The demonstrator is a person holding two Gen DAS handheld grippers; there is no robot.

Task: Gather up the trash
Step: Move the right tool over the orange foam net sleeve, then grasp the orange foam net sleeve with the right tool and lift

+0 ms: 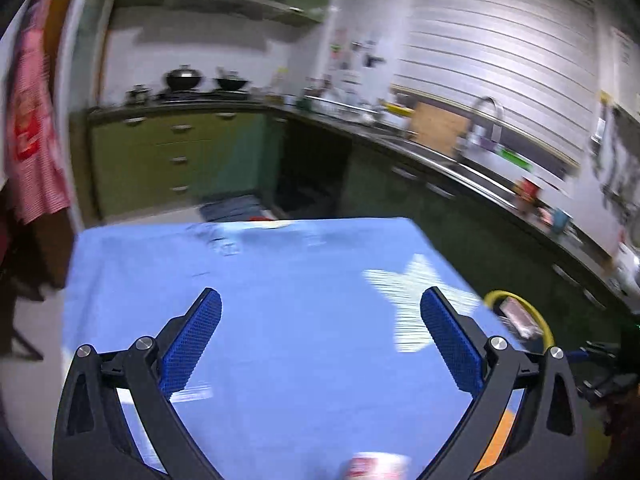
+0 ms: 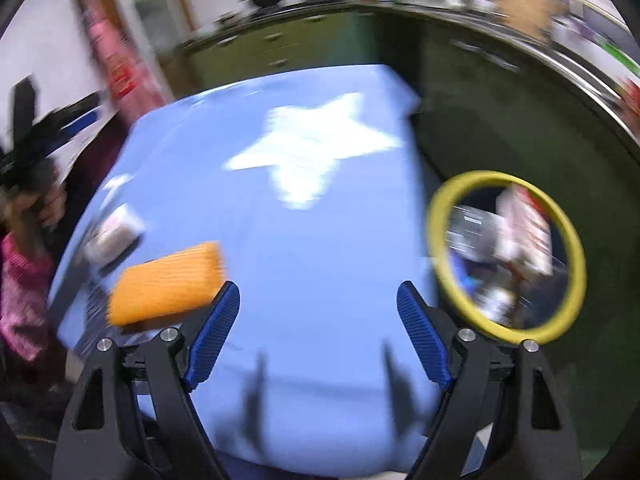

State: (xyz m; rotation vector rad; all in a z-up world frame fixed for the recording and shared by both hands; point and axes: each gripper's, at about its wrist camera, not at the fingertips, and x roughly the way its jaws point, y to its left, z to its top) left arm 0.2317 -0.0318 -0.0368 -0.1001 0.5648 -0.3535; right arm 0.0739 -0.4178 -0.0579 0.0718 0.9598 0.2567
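A table with a blue cloth (image 1: 280,320) (image 2: 300,240) bearing a white star (image 2: 312,152) lies below both grippers. My left gripper (image 1: 320,304) is open and empty above the cloth. My right gripper (image 2: 318,300) is open and empty above the cloth. An orange packet (image 2: 166,280) lies on the cloth left of the right gripper, with a white and red wrapper (image 2: 116,232) beyond it. A red and white wrapper (image 1: 376,466) shows at the bottom edge of the left wrist view. A yellow-rimmed bin (image 2: 508,256) (image 1: 520,316) holding trash stands beside the table's right edge.
Green kitchen cabinets (image 1: 176,160) and a dark counter with a sink (image 1: 460,160) run behind and to the right of the table. A red checked cloth (image 1: 32,128) hangs at the left. The left gripper and hand (image 2: 36,168) show at the right wrist view's left edge.
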